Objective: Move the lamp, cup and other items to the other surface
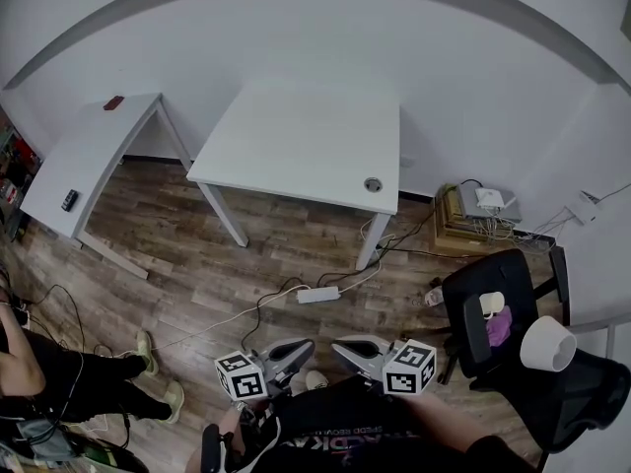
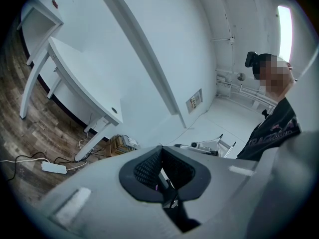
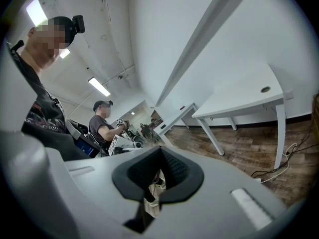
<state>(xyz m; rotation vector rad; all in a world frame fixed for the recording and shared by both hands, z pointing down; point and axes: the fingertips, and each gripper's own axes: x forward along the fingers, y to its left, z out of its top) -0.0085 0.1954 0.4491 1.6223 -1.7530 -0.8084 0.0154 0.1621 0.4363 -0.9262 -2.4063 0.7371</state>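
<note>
A narrow white counter (image 1: 89,156) stands at far left, and a wider counter (image 1: 306,141) stands at centre. Lower down, the left tool (image 1: 301,348) has its jaws pressed together with nothing between them. Tip to tip beside it, the right tool (image 1: 345,347) is likewise closed and empty. Further right, the cup (image 1: 492,304) and a purple item (image 1: 500,326) sit on a black chair (image 1: 513,269). The lamp (image 1: 547,343) shows its white shade just beside them.

White lettering beginning "TRAC" on the person's dark shirt (image 2: 271,133), the rest illegible; no other readable text.
</note>
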